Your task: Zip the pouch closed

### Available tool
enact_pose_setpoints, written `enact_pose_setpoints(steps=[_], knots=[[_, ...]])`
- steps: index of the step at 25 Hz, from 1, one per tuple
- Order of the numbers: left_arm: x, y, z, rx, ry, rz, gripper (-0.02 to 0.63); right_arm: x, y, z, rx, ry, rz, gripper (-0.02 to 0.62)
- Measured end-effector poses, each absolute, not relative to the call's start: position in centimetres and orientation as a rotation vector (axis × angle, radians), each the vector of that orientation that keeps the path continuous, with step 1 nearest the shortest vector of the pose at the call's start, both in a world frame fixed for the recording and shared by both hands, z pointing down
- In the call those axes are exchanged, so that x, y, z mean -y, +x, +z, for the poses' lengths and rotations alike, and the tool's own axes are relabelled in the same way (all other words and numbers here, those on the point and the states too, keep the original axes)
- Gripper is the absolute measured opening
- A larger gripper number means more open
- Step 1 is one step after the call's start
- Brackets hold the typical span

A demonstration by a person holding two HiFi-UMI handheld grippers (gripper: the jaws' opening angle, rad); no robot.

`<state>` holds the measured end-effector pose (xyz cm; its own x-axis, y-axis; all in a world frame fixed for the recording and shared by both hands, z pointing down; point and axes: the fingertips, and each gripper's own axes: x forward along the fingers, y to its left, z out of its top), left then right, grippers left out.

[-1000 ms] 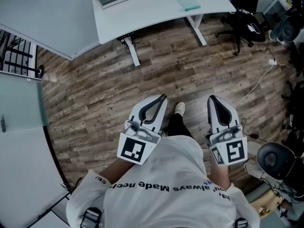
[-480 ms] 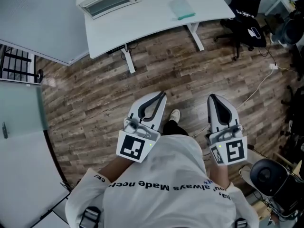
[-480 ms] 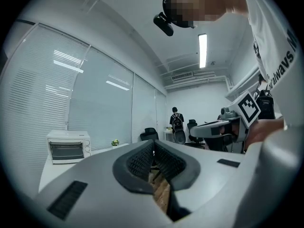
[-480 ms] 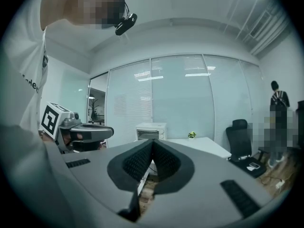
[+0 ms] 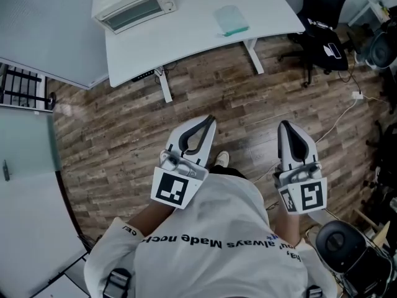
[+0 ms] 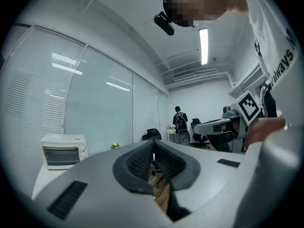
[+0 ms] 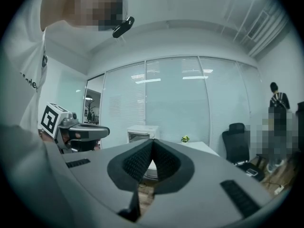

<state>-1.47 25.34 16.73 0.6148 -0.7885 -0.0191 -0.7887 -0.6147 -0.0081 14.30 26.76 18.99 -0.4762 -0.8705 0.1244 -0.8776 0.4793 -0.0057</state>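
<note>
Wood-plank flooring (image 5: 124,129) is seen from above, with a white desk (image 5: 186,39) standing on it at the top of the head view. On the desk's left end a white toaster oven (image 5: 131,4) is set, and it is also seen in the left gripper view (image 6: 63,151) and the right gripper view (image 7: 141,133).

Lower down, left of centre, the left gripper (image 5: 211,120) is held above the floor in front of a white shirt (image 5: 217,228). Its jaws are seen pressed together at the tips in its own view (image 6: 153,144), with nothing caught between them; only floor shows through the gap behind the tips.

Further right, the pouch (image 5: 231,21), pale green and flat, lies on the right part of the desk. It is well apart from both grippers, and it is too small for its zip to be made out.

The right gripper (image 5: 285,125) is held level with the left one, and its jaws (image 7: 153,141) are likewise brought together on nothing.

At the right edge of the head view a black office chair (image 5: 322,33) stands beside the desk.
</note>
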Motion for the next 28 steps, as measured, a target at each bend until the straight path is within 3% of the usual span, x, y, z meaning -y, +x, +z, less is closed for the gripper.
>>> enact_pose_setpoints(steps=[10, 28], knots=[[-23.4, 1.6, 17.4, -1.355, -2.826, 0.014, 0.023, -25.4, 16.2, 19.9, 2.623, 1.486, 0.118, 0.006], [-12.3, 0.8, 19.0, -1.334, -2.863, -0.002, 0.023, -14.5, 14.7, 20.7, 2.611, 1.501, 0.149, 0.006]])
